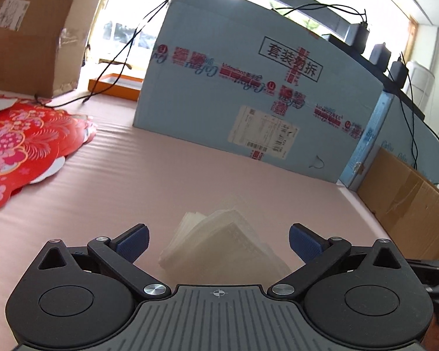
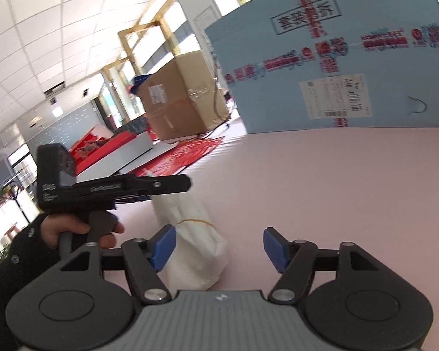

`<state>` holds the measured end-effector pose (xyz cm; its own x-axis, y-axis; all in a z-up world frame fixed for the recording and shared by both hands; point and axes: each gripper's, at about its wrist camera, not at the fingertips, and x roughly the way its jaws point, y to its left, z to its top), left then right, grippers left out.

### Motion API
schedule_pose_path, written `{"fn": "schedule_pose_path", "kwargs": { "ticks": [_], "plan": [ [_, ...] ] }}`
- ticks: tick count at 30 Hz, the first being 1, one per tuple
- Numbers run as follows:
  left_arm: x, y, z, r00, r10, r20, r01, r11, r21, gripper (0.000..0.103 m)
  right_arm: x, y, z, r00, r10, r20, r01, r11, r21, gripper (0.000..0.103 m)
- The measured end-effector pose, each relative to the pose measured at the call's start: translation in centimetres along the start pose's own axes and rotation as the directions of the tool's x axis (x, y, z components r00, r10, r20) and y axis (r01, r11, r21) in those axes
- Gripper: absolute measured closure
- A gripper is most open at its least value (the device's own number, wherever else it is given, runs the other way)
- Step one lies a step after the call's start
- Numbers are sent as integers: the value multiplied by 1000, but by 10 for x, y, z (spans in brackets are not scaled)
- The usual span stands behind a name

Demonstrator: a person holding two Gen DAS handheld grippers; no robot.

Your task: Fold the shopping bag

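Note:
The folded white shopping bag (image 1: 225, 242) lies as a small, layered bundle on the pink table (image 1: 102, 190). My left gripper (image 1: 218, 234) hovers just over it, jaws wide open, the blue pads (image 1: 133, 241) well apart on either side and not pressing it. In the right wrist view the bag (image 2: 193, 234) lies at the lower left, with a thin yellow cord across it. My right gripper (image 2: 219, 232) is open and holds nothing; its left pad (image 2: 162, 245) is close beside the bag. A hand (image 2: 70, 231) holds the left gripper (image 2: 186, 183) side-on above the bag's far end.
A large light-blue carton (image 1: 248, 87) stands close behind the bag. A brown cardboard box (image 1: 35, 29) sits at the far left with black cables (image 1: 117, 58) beside it. Red floral paper (image 1: 23, 146) lies on the table's left. Flat brown cardboard (image 1: 409, 204) borders the right edge.

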<state>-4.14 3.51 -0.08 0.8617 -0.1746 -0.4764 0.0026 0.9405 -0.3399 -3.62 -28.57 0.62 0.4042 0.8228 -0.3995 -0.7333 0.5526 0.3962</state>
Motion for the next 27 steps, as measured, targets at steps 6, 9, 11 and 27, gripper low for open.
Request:
{"fn": "schedule_pose_path", "kwargs": {
  "ticks": [6, 9, 11, 27],
  "plan": [
    [1, 4, -5, 1000, 2, -13, -3, 997, -73, 0, 12, 30, -7, 994, -62, -86, 48, 986, -159, 22],
    [2, 5, -7, 1000, 5, -4, -5, 994, -107, 0, 15, 32, -7, 988, -108, -111, 88, 980, -177, 19],
    [2, 5, -9, 1000, 6, 4, -5, 993, -120, 0, 17, 33, -8, 984, -127, -125, 103, 977, -186, 16],
    [-11, -2, -26, 998, -21, 51, 31, 976, -215, 0, 6, -1, -8, 919, -388, -73, 383, 921, -71, 18]
  ]
}}
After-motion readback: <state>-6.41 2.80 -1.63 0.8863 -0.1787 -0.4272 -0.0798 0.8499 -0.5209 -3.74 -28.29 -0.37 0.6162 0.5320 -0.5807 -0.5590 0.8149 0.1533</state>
